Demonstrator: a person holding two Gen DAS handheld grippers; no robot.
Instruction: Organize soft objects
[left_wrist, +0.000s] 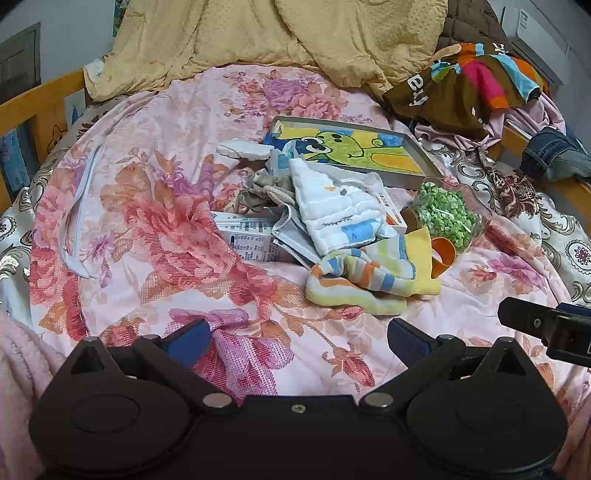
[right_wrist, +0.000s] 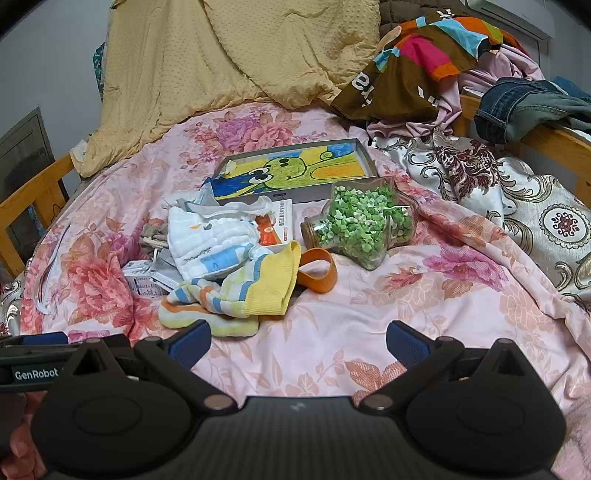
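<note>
A heap lies mid-bed. A striped yellow, blue and orange sock (left_wrist: 369, 280) (right_wrist: 236, 295) lies at its front. A white baby cloth (left_wrist: 340, 206) (right_wrist: 210, 240) lies on top. A grey soft toy (left_wrist: 262, 190) (right_wrist: 153, 234) and a grey face mask (left_wrist: 291, 236) sit behind and under it. My left gripper (left_wrist: 299, 339) is open and empty, just short of the sock. My right gripper (right_wrist: 299, 341) is open and empty, to the right of the sock. The right gripper's body shows at the left wrist view's right edge (left_wrist: 546, 325).
A framed green cartoon picture (left_wrist: 351, 147) (right_wrist: 295, 170), a jar of green paper hearts (left_wrist: 447, 218) (right_wrist: 362, 225), an orange band (right_wrist: 317, 273), small cartons (left_wrist: 251, 240) (right_wrist: 144, 280). Yellow quilt (left_wrist: 258, 33), colourful clothes (right_wrist: 424, 55), jeans (right_wrist: 524, 107), wooden bed rails (left_wrist: 33, 107).
</note>
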